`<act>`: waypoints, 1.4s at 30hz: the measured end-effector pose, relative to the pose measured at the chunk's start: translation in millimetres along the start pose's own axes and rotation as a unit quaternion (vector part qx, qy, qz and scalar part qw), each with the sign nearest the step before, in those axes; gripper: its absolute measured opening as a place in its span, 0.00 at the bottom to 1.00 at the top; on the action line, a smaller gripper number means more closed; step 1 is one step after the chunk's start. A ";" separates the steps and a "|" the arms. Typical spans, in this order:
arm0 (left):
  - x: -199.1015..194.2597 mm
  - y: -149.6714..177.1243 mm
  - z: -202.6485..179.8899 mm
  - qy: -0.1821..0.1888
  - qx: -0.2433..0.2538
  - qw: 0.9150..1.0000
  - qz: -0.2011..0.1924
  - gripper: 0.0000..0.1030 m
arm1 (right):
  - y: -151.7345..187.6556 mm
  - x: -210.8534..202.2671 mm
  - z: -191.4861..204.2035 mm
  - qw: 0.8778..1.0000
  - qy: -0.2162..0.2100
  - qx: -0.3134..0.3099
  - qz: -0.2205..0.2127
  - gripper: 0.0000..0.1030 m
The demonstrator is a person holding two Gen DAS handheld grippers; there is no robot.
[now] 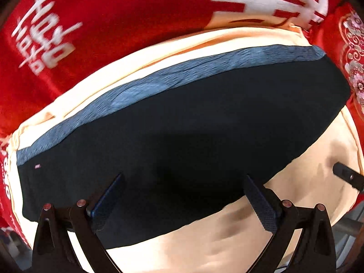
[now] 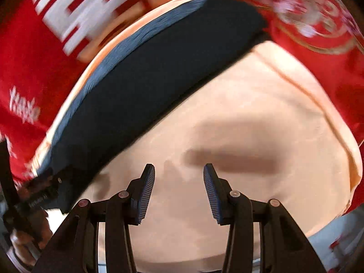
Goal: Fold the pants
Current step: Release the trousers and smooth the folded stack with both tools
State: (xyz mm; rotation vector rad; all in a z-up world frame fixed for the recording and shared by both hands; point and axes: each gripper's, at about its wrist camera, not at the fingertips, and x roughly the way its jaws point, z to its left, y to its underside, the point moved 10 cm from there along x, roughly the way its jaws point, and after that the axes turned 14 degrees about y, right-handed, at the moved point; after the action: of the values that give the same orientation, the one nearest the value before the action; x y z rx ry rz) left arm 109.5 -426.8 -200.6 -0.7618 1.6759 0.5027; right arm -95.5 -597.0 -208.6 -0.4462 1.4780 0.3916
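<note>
One pair of dark pants lies folded on the cream cloth; your left tool gapes wide above it, empty; your right tool hangs half-open, holding nothing.

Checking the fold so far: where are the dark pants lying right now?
The dark pants lie as a folded band on the cream cloth, which lies over the red printed bedding; the left gripper is open over their near edge.
</note>
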 end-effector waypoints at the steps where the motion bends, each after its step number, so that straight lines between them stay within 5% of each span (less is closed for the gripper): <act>1: 2.0 -4.6 -7.2 -0.001 0.002 1.000 0.000 1.00 | -5.1 0.4 -8.8 1.000 -0.003 0.012 -0.001 0.47; 11: 28.8 -25.9 -40.3 -0.018 -0.006 1.000 0.009 1.00 | -67.4 -14.9 -39.5 0.997 0.018 0.015 -0.079 0.47; 22: 41.7 -13.9 -31.2 -0.021 -0.031 0.999 0.007 1.00 | -130.5 12.9 -51.8 0.994 0.067 -0.012 -0.083 0.46; 35: 48.0 -15.8 -19.6 -0.027 -0.044 0.999 0.008 1.00 | -55.4 13.2 -22.9 0.999 -0.030 -0.024 -0.014 0.47; 42: 47.7 -18.6 -19.4 -0.025 -0.046 0.999 0.008 1.00 | -53.8 18.1 -1.7 0.992 -0.121 0.022 -0.012 0.47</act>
State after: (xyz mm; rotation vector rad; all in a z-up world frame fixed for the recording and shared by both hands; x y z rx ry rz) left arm 103.7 -463.4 -240.9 -0.7972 1.6221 0.6099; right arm -68.4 -644.5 -224.2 -0.3671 1.2435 0.3801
